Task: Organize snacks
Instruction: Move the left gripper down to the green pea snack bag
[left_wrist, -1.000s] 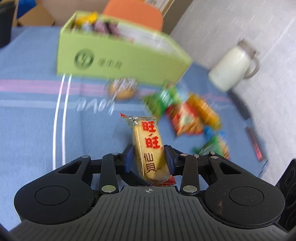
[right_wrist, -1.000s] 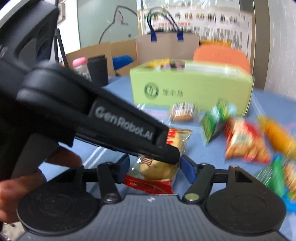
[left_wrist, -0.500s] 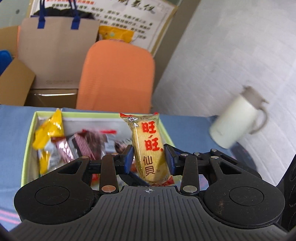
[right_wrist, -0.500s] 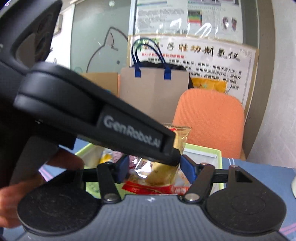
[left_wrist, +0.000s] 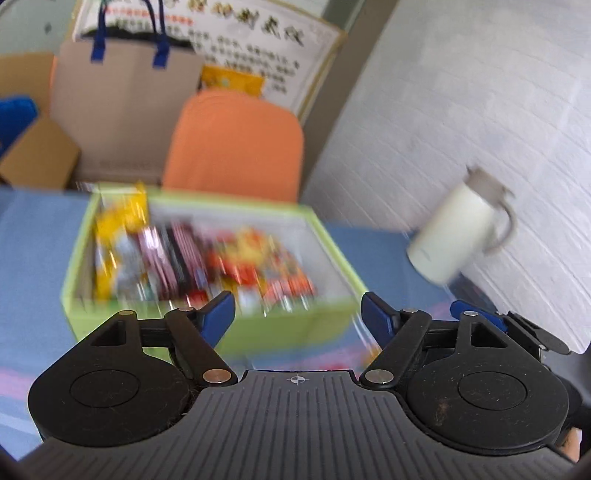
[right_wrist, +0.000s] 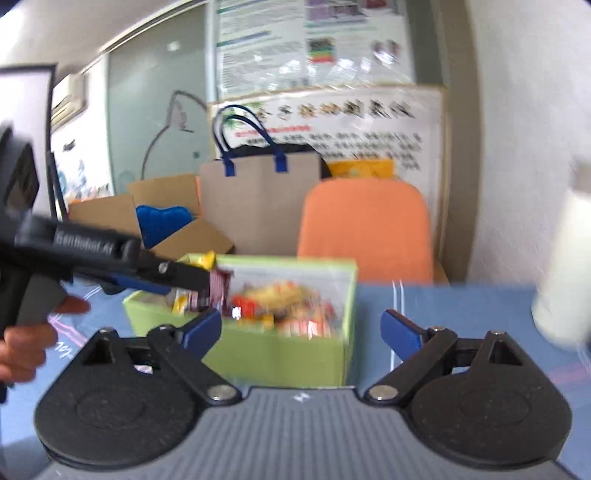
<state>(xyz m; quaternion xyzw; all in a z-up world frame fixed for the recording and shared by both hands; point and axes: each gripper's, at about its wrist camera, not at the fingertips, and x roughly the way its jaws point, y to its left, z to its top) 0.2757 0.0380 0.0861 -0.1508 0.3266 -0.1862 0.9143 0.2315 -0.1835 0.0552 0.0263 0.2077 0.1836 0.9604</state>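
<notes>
Your left gripper (left_wrist: 297, 308) and right gripper (right_wrist: 301, 328) have both just been opening, and each now stands with its blue pads spread wide and nothing between them, so you are at the release step: both tools are empty above the green box (left_wrist: 288, 332), which sits just ahead of and below both sets of fingertips. Since they are empty here, the packets you were carrying have probably dropped in, though blur keeps you from picking them out in the heap. The snacks (left_wrist: 207, 258) already in the box lie as a loose, crinkly pile of glossy wrappers, yellow towards the left of your left tool, dark striped ones in the middle, red and orange to the right; they look light and slippery and will slide over one another. The box is thin card with straight, upright walls and an open top, so a knock from a finger could shift it on the blue tablecloth (left_wrist: 33, 240). Off to the right of your left tool a smooth white jug (left_wrist: 458, 236) with a handle stands well apart from the box. For the next move, lift both tools clear of the rim, pull them back towards you, and go looking for any packets left on the cloth, none of which shows in either view now.
</notes>
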